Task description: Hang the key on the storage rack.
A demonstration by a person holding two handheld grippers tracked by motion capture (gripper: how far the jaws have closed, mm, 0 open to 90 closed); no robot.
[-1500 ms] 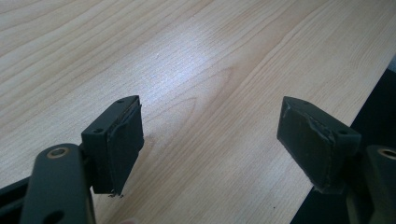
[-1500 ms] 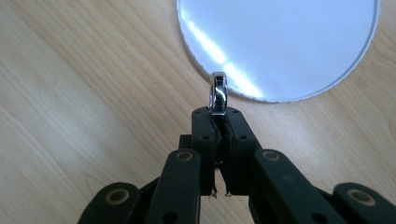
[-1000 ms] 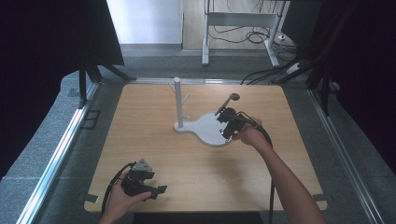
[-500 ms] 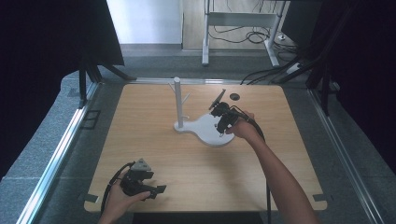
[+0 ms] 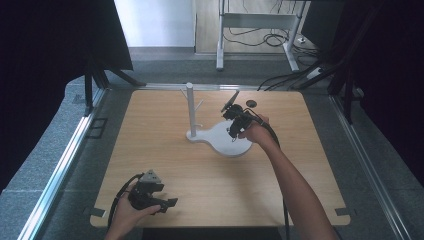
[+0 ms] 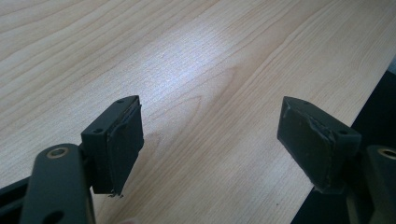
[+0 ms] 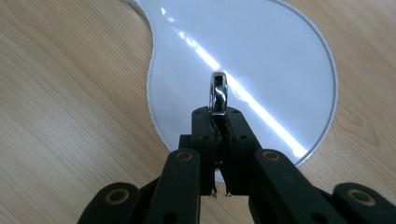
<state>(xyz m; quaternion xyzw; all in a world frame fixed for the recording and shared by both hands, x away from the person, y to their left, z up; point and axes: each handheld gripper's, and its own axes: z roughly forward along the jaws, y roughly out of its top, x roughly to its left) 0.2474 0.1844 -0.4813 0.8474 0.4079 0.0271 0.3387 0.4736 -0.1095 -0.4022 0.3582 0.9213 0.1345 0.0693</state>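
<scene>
The pale wooden table carries a white teardrop-shaped plastic stand with an upright peg post, evidently meant for hanging jewellery. Over its base, the right gripper has its 2 jaws pinched on a small shiny silver metal ring (edge-on, ready to thread onto a peg). The left gripper rests near the table's front edge, jaws wide with nothing between them.

Shiny silver ring, standing on edge, pinched above the white teardrop-shaped stand base.
</scene>
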